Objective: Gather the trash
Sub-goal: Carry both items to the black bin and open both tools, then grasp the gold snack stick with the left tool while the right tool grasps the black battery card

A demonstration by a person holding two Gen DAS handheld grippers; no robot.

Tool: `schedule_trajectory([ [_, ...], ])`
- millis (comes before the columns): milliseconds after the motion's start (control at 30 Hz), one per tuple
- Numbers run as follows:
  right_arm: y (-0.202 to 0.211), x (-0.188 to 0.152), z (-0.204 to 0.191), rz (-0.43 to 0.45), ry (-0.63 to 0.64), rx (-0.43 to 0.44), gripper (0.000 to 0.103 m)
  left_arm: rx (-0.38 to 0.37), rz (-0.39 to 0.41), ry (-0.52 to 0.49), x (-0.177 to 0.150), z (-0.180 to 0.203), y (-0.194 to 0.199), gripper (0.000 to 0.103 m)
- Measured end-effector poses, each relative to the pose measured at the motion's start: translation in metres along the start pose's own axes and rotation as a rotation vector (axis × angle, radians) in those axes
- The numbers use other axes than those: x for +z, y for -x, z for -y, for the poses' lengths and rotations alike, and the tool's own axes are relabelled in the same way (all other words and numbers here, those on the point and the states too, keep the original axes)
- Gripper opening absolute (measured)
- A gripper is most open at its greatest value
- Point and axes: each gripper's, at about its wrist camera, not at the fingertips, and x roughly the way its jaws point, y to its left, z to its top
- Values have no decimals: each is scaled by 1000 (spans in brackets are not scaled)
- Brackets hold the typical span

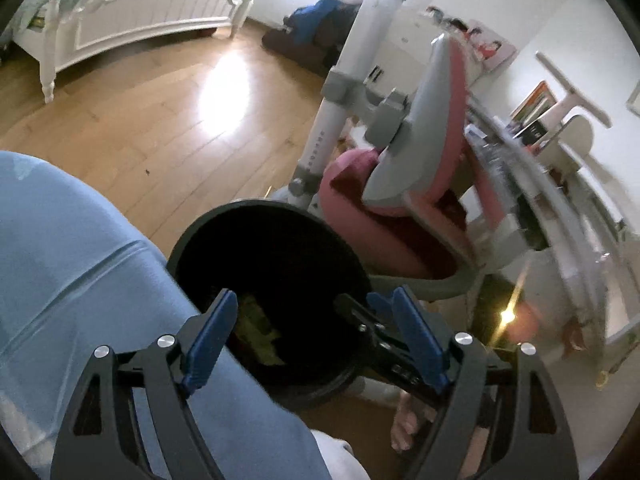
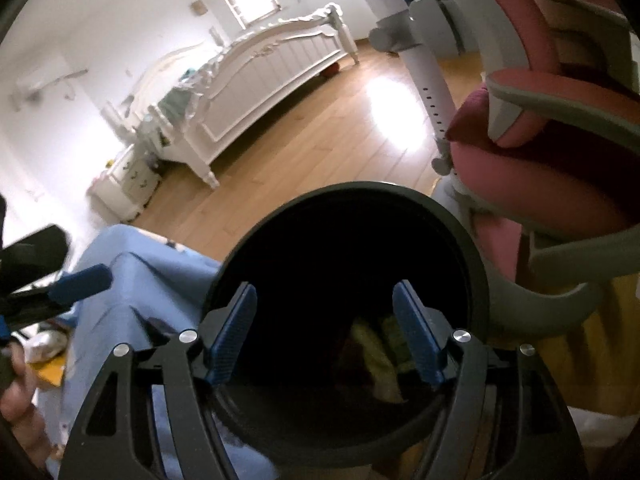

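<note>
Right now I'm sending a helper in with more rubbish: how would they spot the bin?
Find the pink and grey chair on the wooden floor. Beside it stands the bin: round, black, open-topped, with yellowish scraps inside.

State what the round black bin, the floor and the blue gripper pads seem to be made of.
Round black bin: probably plastic, smooth matte rim with faint sheen.
Honey-coloured plank floor: wood or laminate, glossy; plank seams and window glare show.
Blue gripper pads: likely rubber or textured plastic, with a fine ribbed surface.
</note>
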Motion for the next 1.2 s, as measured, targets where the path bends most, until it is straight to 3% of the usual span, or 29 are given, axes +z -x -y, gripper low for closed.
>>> schedule_trajectory([
  [167, 16, -1, -51, -13, 110, 110, 71, 17, 56, 2, -21, -9, 66, 80],
  [333, 26, -24, -137, -141, 373, 347, 71, 26, 101, -1, -56, -48, 147, 80],
  [400, 30, -45, -176, -223, 533, 447, 71, 70, 105, -2, -72, -67, 175, 80],
  [467, 35, -66, -206, -271, 674, 494, 71, 109, 97, -9, -89, -87, 202, 80],
  [600, 37, -104, -254, -363, 906, 529, 71, 216, 59, -72, -131, -107, 236, 80],
  [733, 35, -137, -278, -441, 1060, 542, 71, 214, -2, -170, -164, -106, 235, 80],
  [833, 34, -155, -293, -468, 1211, 506, 76, 240, -67, -281, -183, -101, 216, 80],
  [967, 36, -163, -304, -483, 1338, 512, 76, 276, -148, -397, -192, -94, 184, 77],
  [1000, 35, -163, -307, -485, 1360, 508, 76, 290, -163, -421, -195, -93, 179, 63],
  [1067, 31, -164, -311, -487, 1402, 494, 76, 329, -164, -456, -195, -93, 172, 49],
  [1133, 23, -164, -317, -505, 1415, 501, 77, 339, -137, -409, -190, -101, 176, 21],
  [1200, 15, -161, -321, -525, 1376, 524, 76, 345, -97, -316, -183, -121, 186, 15],
])
